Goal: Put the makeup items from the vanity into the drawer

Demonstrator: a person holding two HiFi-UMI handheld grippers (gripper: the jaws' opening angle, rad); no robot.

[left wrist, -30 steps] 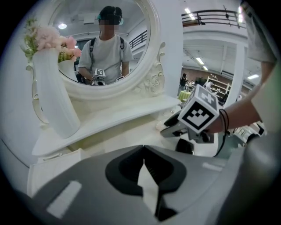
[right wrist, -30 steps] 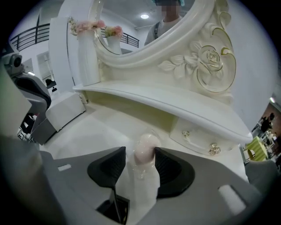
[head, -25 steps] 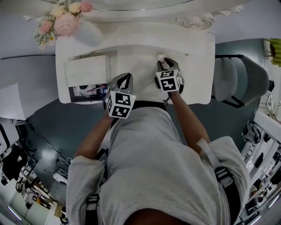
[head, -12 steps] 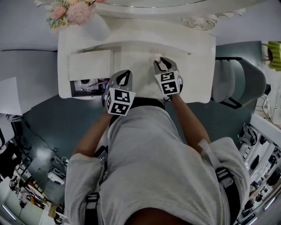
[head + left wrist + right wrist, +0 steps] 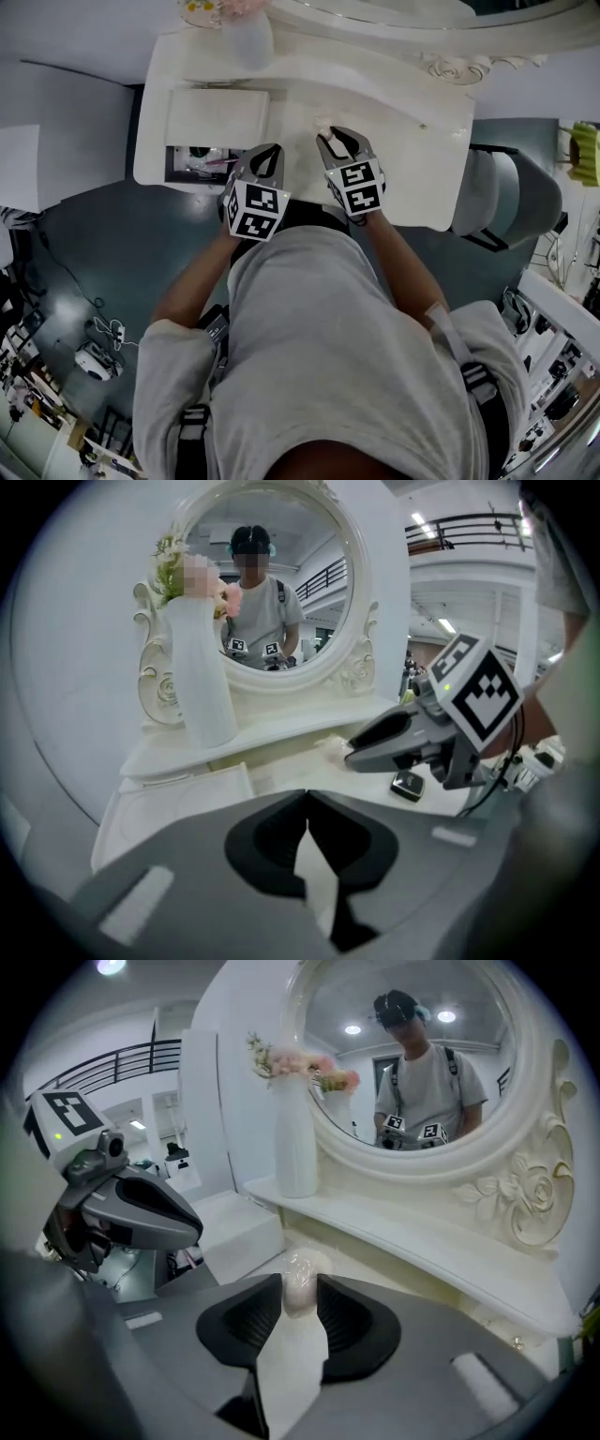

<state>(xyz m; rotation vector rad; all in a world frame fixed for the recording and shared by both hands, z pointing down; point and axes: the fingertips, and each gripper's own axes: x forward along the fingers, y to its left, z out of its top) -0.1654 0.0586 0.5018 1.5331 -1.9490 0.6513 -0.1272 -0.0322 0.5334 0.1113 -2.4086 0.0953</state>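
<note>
The right gripper (image 5: 300, 1290) was clamped on a pale wrapped item (image 5: 299, 1267) — presumably to carry it to the open drawer (image 5: 172, 165) — while the left gripper (image 5: 307, 804) had jaws together, empty

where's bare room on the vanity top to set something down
Bare top lies right of the right gripper, which holds a pale wrapped item, toward the vanity edge, and between the white box and that gripper. The open drawer is crowded.
</note>
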